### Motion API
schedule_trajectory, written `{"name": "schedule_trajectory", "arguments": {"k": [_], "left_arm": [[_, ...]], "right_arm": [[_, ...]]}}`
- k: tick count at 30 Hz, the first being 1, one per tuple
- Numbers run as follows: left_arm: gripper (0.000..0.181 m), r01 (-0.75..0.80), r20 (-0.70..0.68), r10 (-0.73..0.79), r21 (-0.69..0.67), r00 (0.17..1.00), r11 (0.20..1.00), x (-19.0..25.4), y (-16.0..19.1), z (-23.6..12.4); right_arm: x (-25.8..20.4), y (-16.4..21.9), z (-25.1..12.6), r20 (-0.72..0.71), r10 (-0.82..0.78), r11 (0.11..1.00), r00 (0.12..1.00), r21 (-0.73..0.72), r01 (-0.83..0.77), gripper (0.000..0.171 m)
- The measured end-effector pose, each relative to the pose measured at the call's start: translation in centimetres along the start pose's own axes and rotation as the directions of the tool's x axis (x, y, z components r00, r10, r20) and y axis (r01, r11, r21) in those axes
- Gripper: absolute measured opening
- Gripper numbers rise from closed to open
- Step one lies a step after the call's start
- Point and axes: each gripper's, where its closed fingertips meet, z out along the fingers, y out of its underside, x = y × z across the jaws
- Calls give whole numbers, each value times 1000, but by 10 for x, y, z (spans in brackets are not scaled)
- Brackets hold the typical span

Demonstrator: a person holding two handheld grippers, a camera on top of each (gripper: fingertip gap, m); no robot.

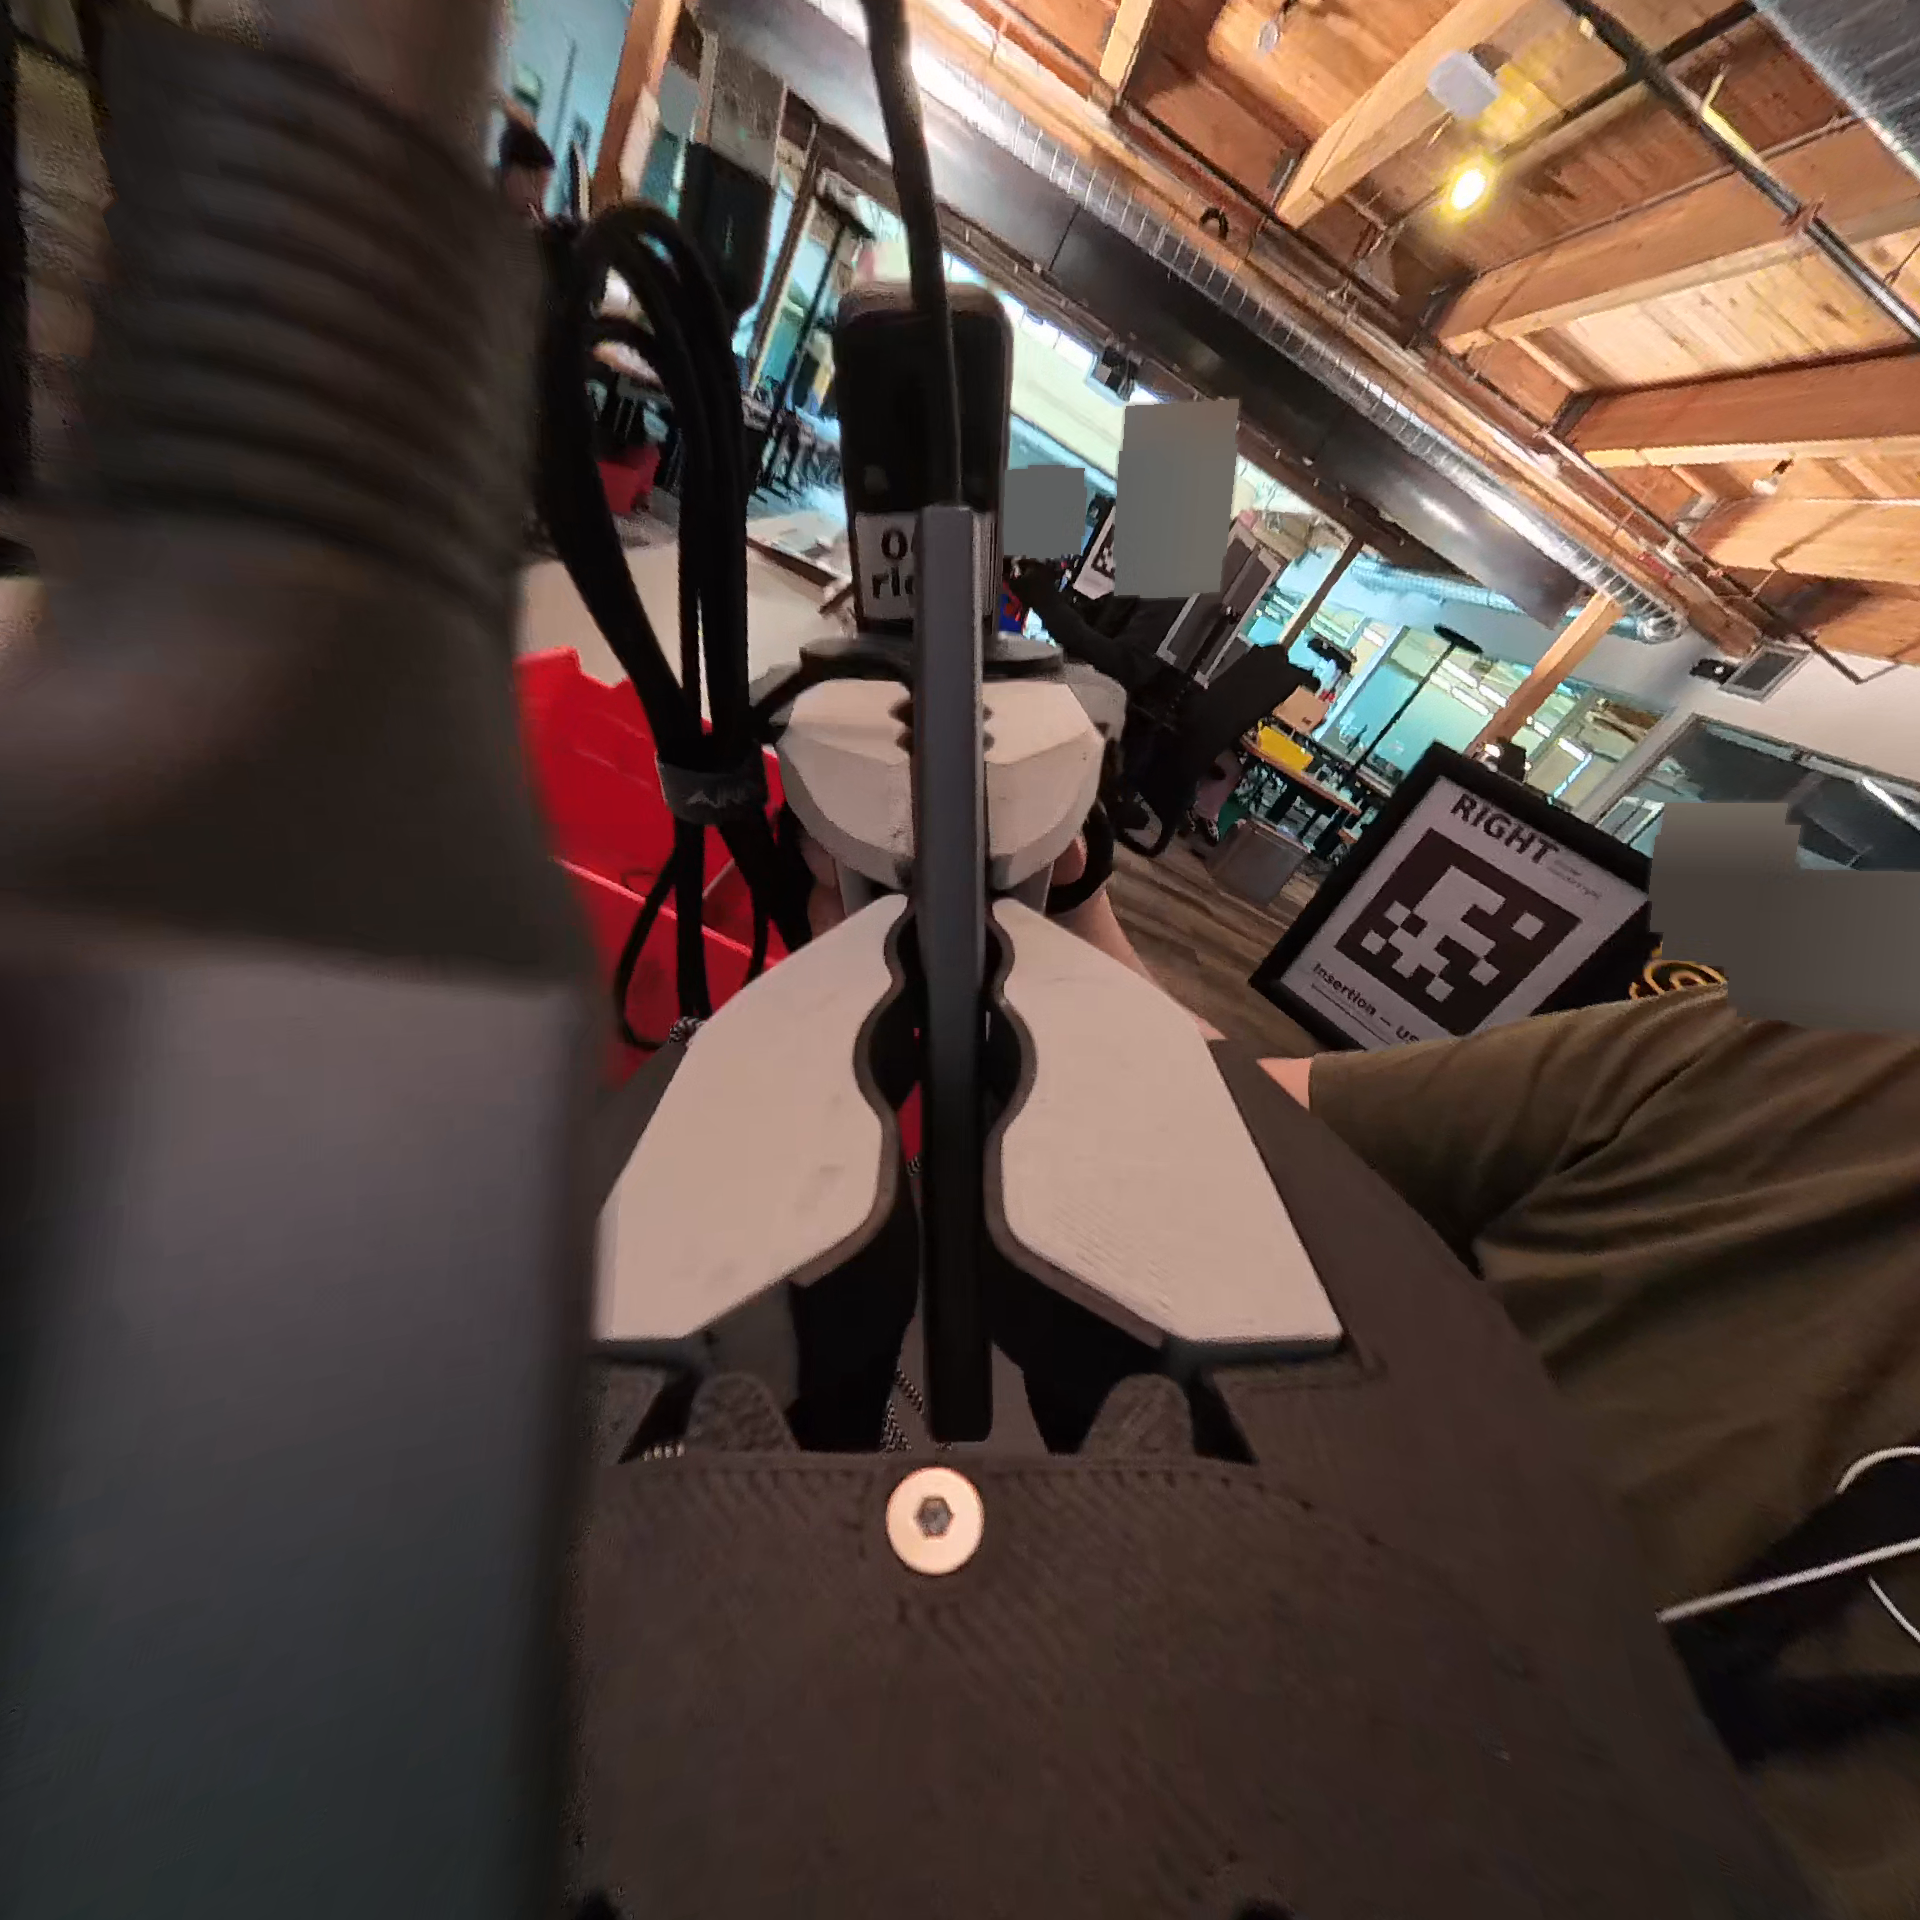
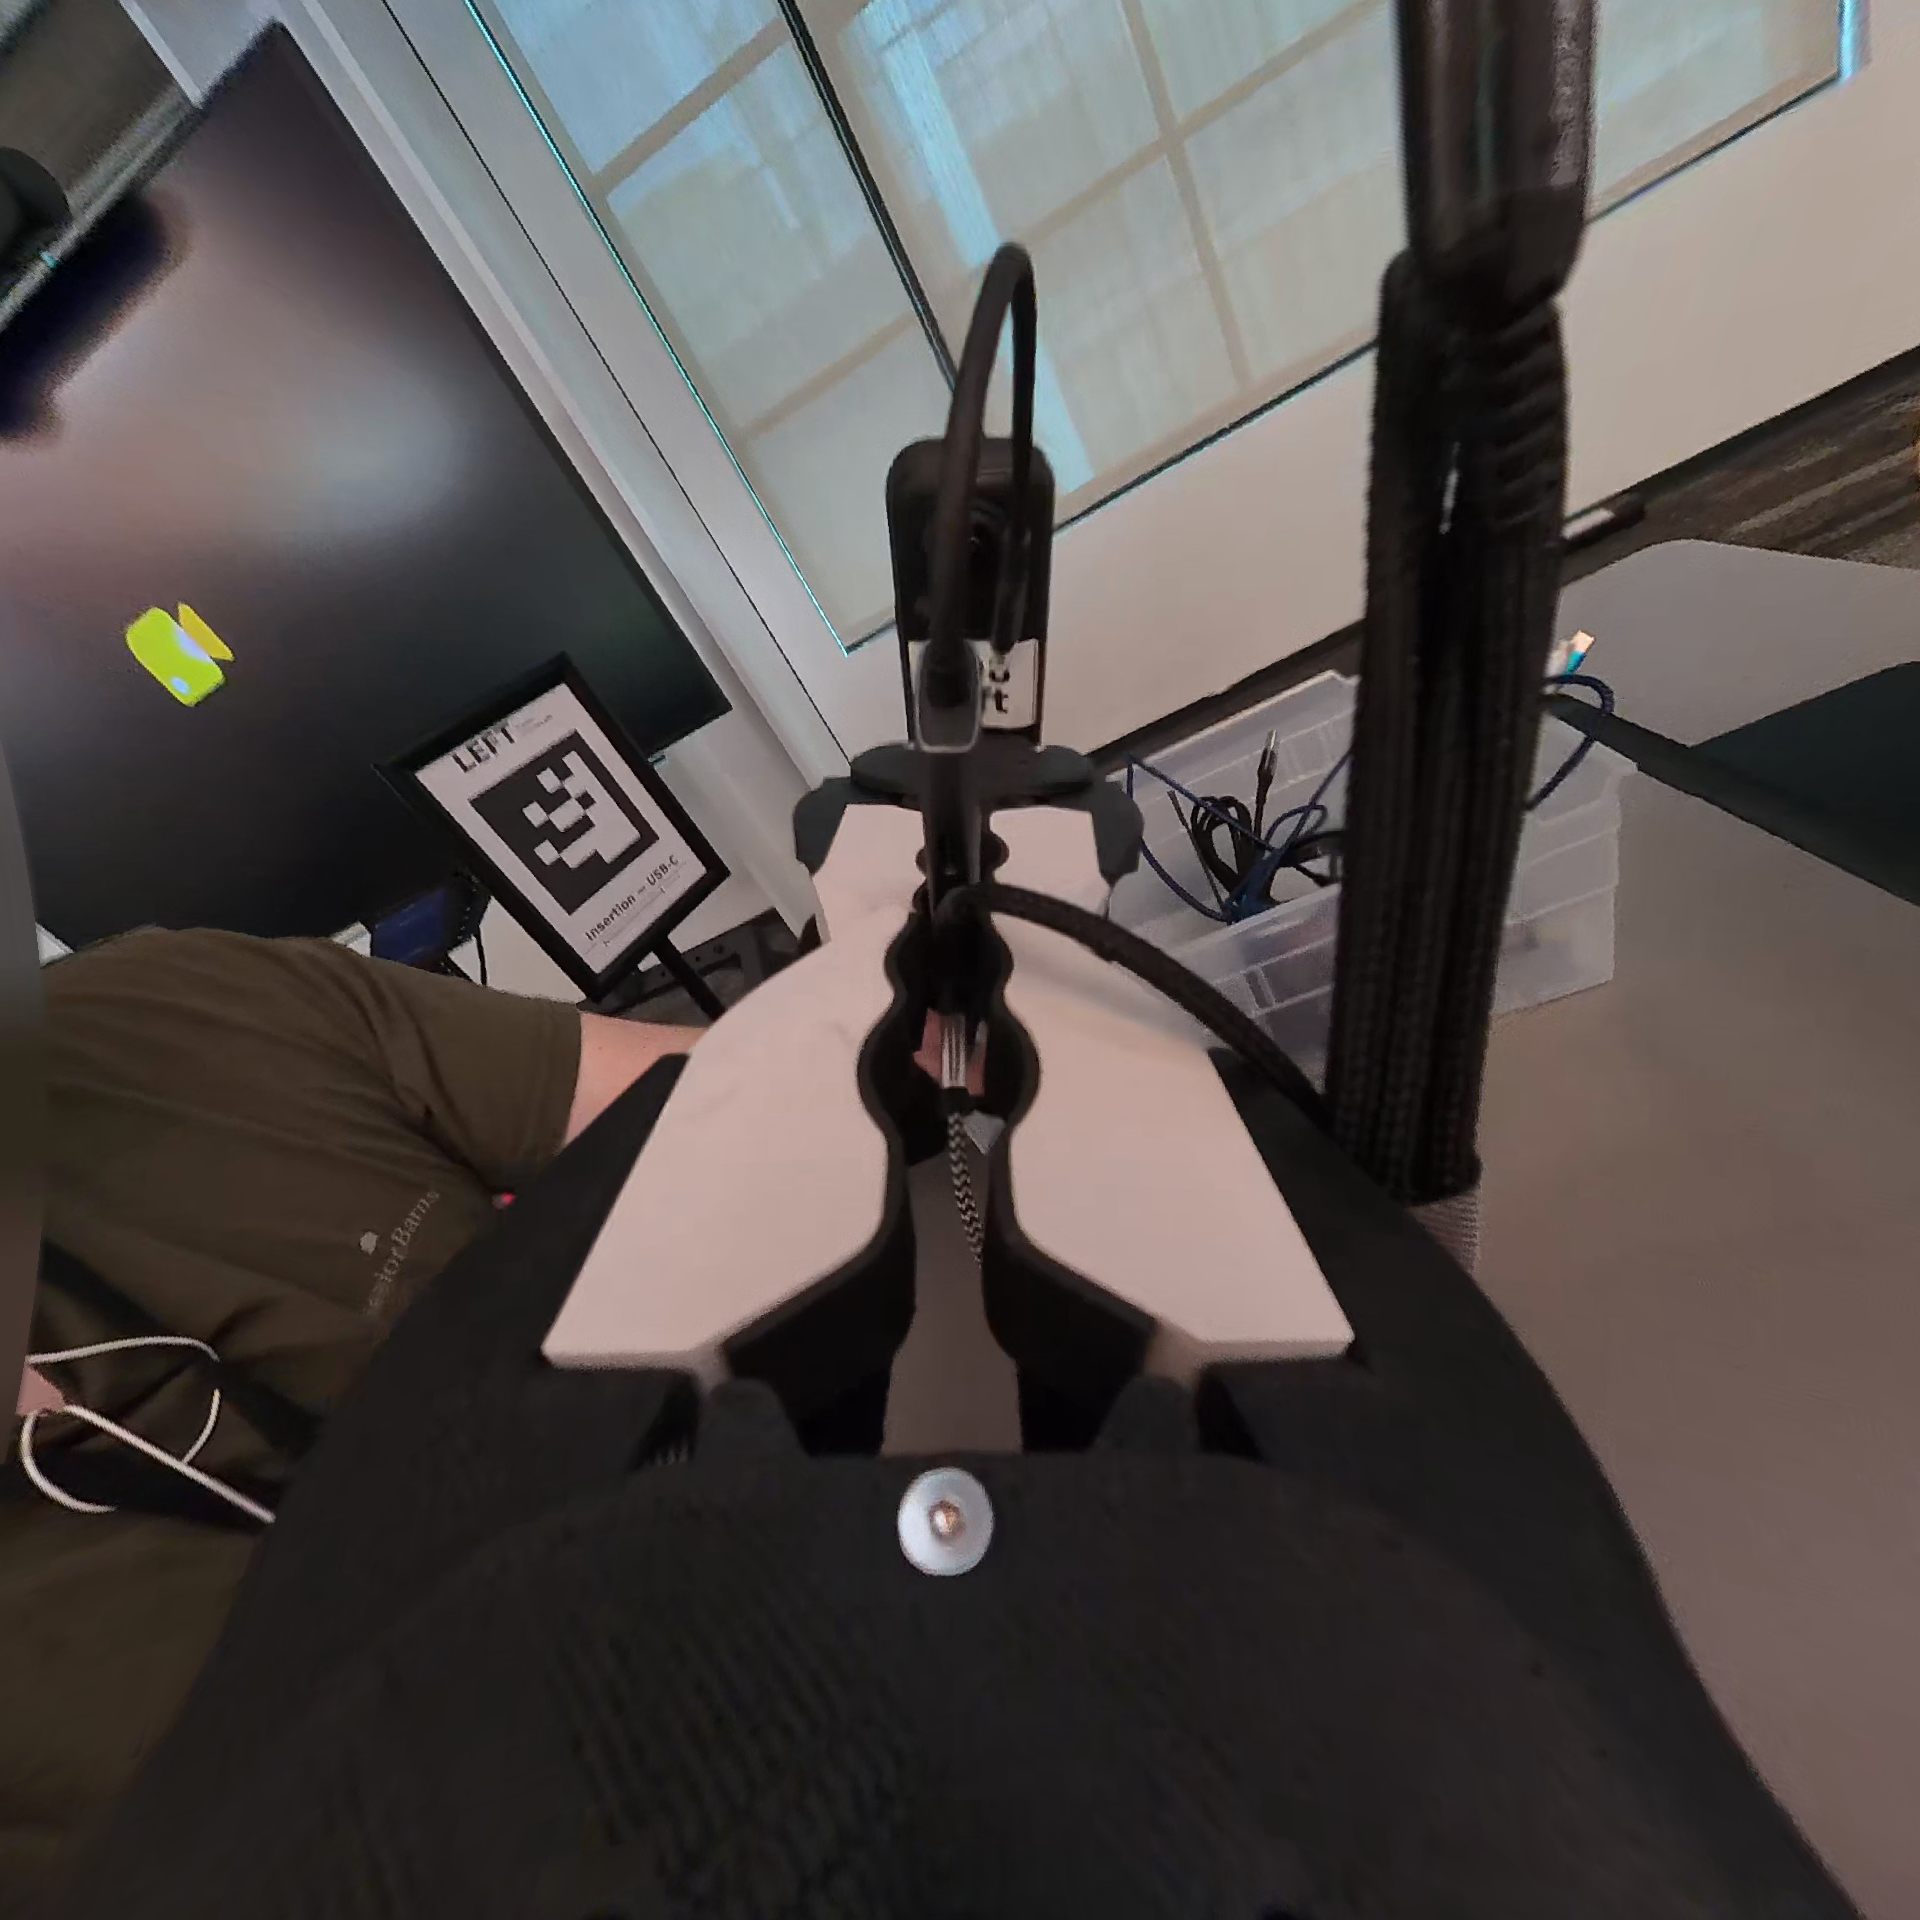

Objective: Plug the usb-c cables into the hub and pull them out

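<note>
Left tool [image 1: 948, 997] clamps slim flat hub [image 1: 951, 1039]; right tool [image 2: 951, 997] pinches braided cable [image 2: 964, 1184].

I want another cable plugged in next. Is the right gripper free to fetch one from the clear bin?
Probably not yet. The right gripper has its jaws shut on a braided cable, right up against the left gripper. The clear bin sits off to the side; it would have to let go first.

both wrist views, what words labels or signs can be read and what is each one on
I won't quote writing; these things carry it:
framed sign, left wrist view: large and small print around a black-and-white marker
second framed sign, right wrist view: the same
white handle label: partly hidden
second handle label: partly hidden
olive shirt: small print
cable strap: too blurred
</note>
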Motion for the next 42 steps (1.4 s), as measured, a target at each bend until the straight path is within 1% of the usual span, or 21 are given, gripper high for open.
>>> {"name": "schedule_trajectory", "arguments": {"k": [1, 4, 6, 10, 14, 16, 18, 22, 24, 27, 29, 30, 33, 36, 42], "left_arm": [[6, 4, -4, -4, -27, 1000, 1000, 0, 3, 0], [10, 28, -29, -31, -89, 999, 996, 3, 8, -2], [11, 23, -17, -26, -122, 1000, 992, 1, 10, -4], [11, -40, 60, 53, -204, 997, 978, -8, 17, -10], [9, -82, 65, 107, -308, 992, 948, -9, 34, -6], [9, -97, 87, 133, -331, 987, 939, -13, 38, -5], [9, -80, 87, 113, -317, 990, 945, -11, 37, -3], [9, 25, 54, -17, -161, 998, 987, -9, 17, -2], [9, 68, 41, -64, -108, 997, 992, -11, 11, -5], [9, 110, 24, -109, -70, 994, 991, -13, 7, -8], [9, 104, 31, -102, -74, 994, 992, -14, 7, -9], [8, 98, 35, -96, -69, 995, 993, -14, 5, -10], [8, 78, 38, -75, -77, 996, 994, -12, 5, -10], [9, 53, 46, -49, -88, 998, 995, -11, 5, -10], [9, 56, 42, -53, -87, 998, 995, -8, 3, -11]], "right_arm": [[0, 2, -1, -8, -13, 1000, 1000, -23, 13, 9], [-1, 5, -1, -30, -47, 997, 998, -63, 45, 9], [0, 6, -3, -50, -66, 995, 997, -79, 62, 9], [4, 8, -9, -86, -94, 989, 992, -120, 84, 9], [4, 21, -8, -83, -112, 973, 990, -210, 92, 9], [7, 24, -10, -96, -117, 969, 988, -231, 93, 9], [7, 21, -11, -80, -101, 974, 992, -213, 82, 10], [10, 10, -12, -85, -71, 991, 994, -119, 61, 15], [12, 9, -12, -92, -64, 993, 994, -108, 54, 20], [15, 12, -10, -96, -50, 993, 994, -116, 39, 19], [16, 11, -9, -93, -36, 994, 995, -102, 26, 19], [17, 10, -9, -95, -29, 995, 995, -93, 20, 13], [14, 10, -8, -58, 2, 997, 998, -83, -7, 10], [12, 9, -8, -40, 8, 997, 999, -77, -11, 10], [10, 7, -7, -14, 42, 998, 999, -54, -42, 9]]}}
